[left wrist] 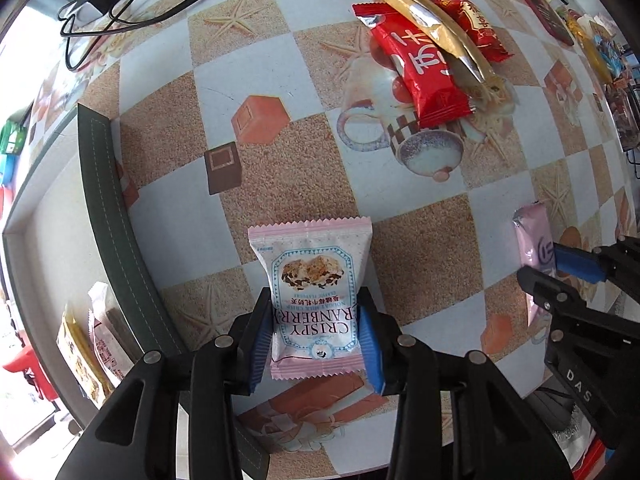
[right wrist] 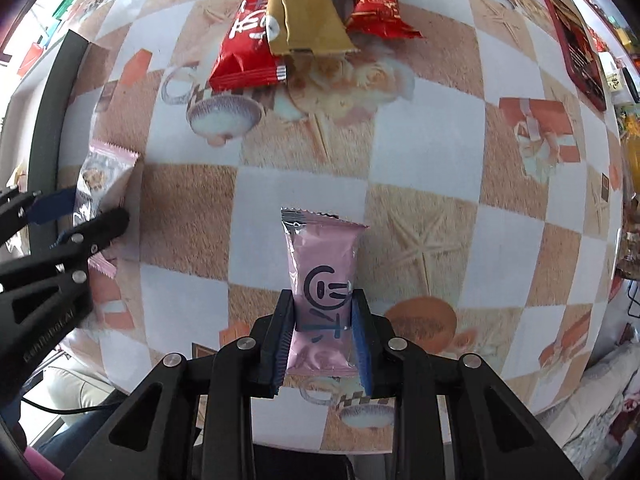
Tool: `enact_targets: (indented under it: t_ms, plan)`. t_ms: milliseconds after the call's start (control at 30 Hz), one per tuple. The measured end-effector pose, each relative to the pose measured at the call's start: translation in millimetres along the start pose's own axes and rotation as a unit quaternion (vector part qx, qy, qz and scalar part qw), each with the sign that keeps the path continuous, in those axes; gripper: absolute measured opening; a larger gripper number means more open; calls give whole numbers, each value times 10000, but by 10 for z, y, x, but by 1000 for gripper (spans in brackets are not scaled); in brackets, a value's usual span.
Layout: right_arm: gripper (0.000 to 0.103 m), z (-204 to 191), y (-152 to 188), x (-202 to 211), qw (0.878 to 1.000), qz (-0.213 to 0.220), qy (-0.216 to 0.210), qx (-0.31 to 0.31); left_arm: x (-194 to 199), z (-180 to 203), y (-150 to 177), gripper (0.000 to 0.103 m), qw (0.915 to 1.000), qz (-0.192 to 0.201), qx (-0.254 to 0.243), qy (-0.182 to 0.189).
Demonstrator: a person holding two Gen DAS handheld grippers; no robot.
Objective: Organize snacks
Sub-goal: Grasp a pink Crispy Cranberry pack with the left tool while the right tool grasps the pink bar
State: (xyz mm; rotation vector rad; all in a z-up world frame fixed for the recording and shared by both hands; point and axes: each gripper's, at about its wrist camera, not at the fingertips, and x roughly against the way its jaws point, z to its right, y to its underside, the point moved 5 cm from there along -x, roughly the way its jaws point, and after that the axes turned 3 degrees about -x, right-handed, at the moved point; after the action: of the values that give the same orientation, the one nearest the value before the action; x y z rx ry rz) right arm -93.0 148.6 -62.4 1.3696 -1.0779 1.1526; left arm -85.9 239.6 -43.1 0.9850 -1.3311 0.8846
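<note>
Tongs grip a snack apiece above the checkered counter (left wrist: 420, 240): left tongs (left wrist: 318, 346) clamp a cranberry crisp packet (left wrist: 316, 288), right tongs (right wrist: 322, 340) clamp a pink wrapper (right wrist: 324, 276). Farther off, two red packets (right wrist: 244, 52) lie under a gold sachet (right wrist: 304, 12); a dark green tray (left wrist: 112, 208) sits left.

bright daylight, blown-out left edges, strong fisheye bending, glare on foil wrappers (left wrist: 436, 28).

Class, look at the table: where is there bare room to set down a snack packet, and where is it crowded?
Free: the checkered cloth between the cranberry crisp packet, the dark tray wall and the pink packet. Crowded: the far end, where red packets and a gold sachet overlap.
</note>
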Motion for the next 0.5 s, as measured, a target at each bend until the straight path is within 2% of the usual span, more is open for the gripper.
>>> enact_targets:
  t_ms: [500]
  plan:
    - [29,-11,-9,16,10000,-10,5,5,-3,-42,37,45,10000,30,-4,-13]
